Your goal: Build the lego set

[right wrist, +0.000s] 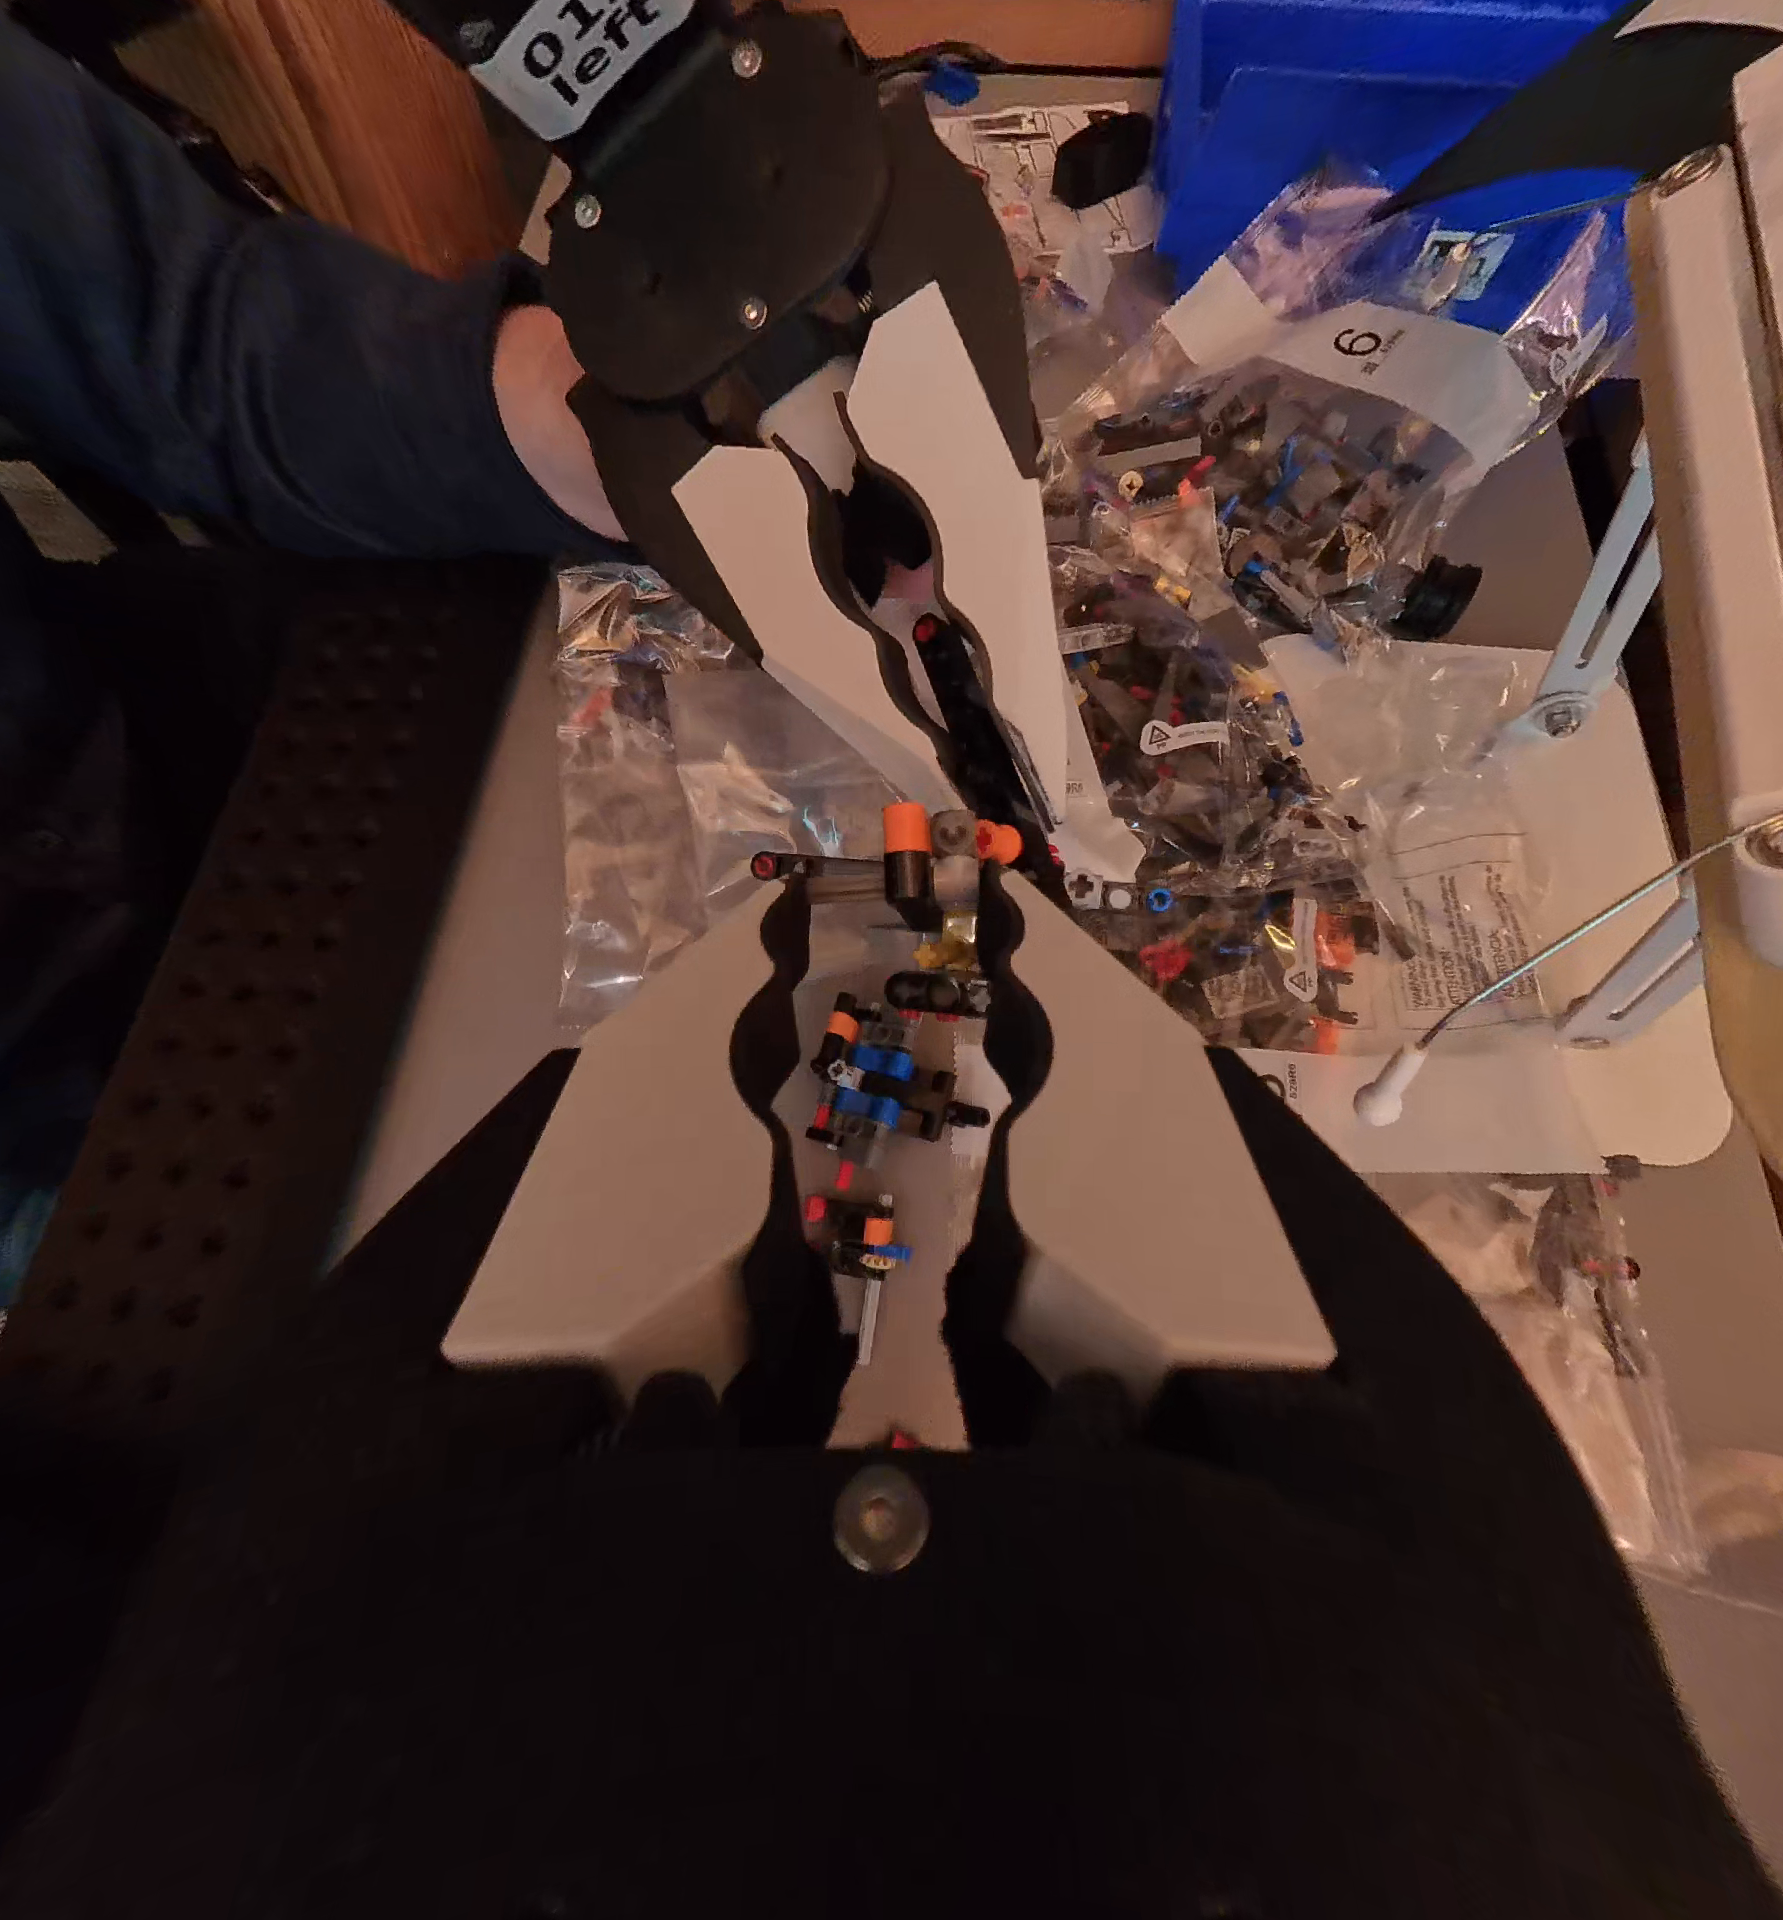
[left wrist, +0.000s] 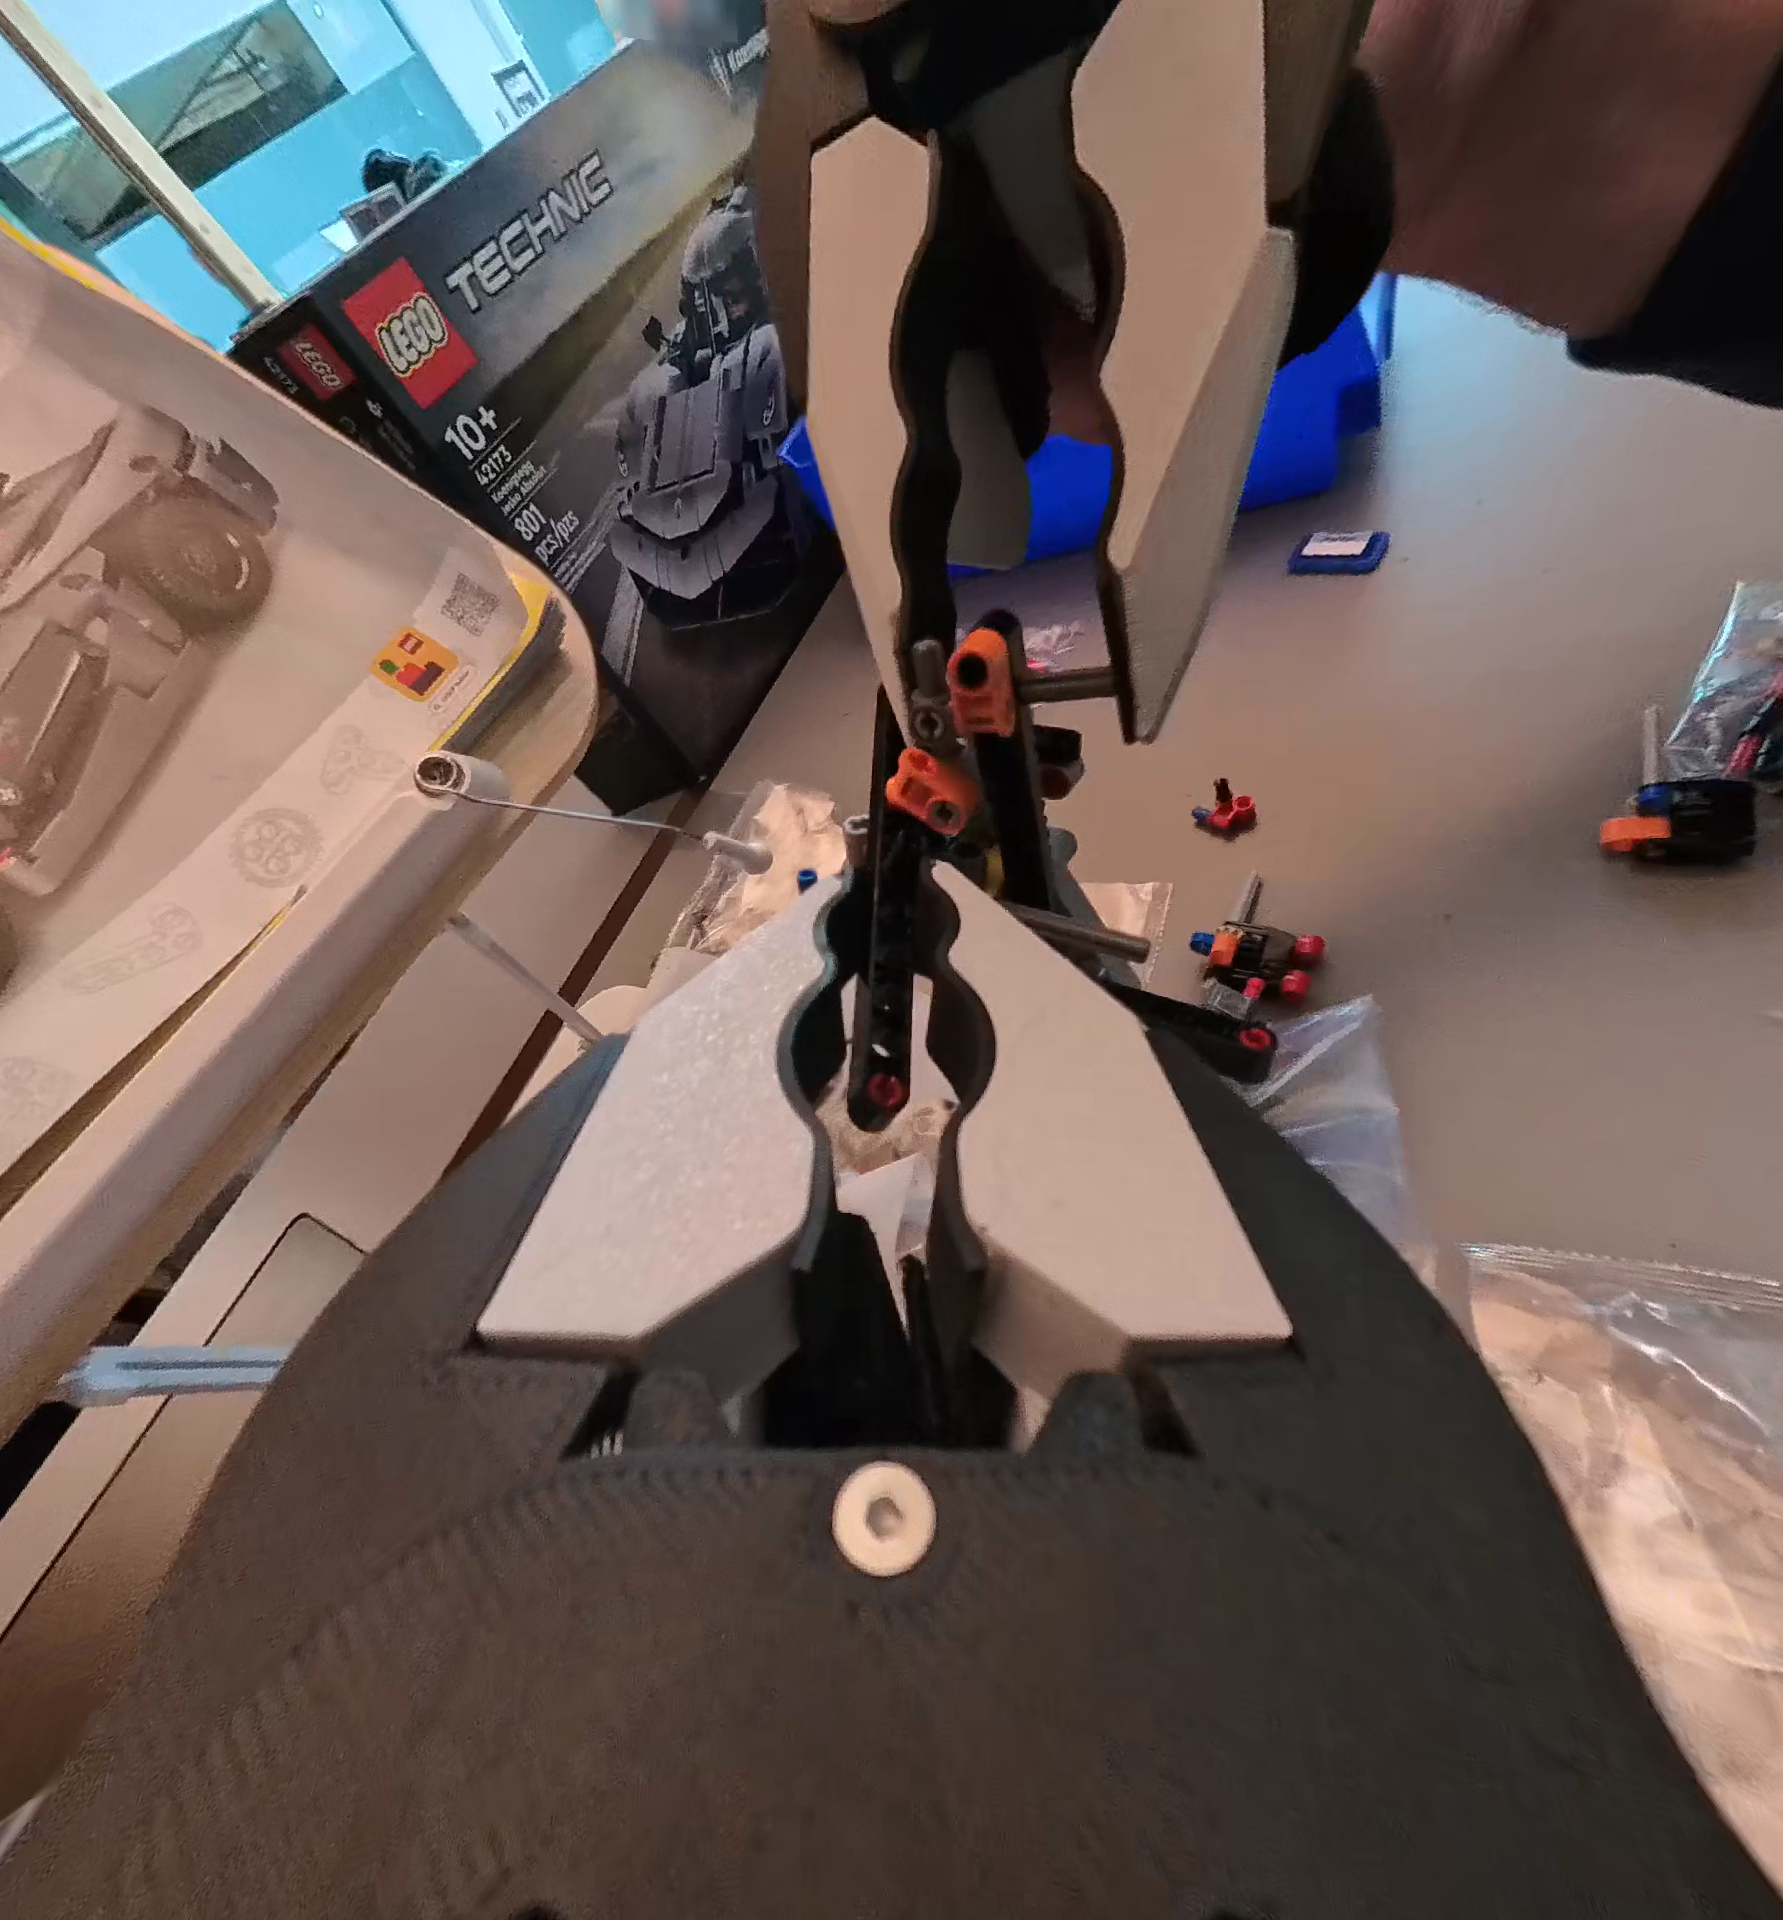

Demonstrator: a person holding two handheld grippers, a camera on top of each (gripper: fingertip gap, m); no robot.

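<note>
My L gripper [left wrist: 892,894], white fingers w/ black wavy pads, is clamped on a long black studless lego beam [left wrist: 885,997] w/ a red pin at its near end. My R gripper [left wrist: 1022,696] comes in from the far side, jaws apart round the assembly's grey axle [left wrist: 1069,683] & orange connectors [left wrist: 978,694]; can't tell if it grips. Assembly sits mid-air above the grey table [left wrist: 1552,727]. Small sub-builds [left wrist: 1261,951] to the right, lego box [left wrist: 554,416] far left, clear parts bags [right wrist: 1271,623] near.
</note>
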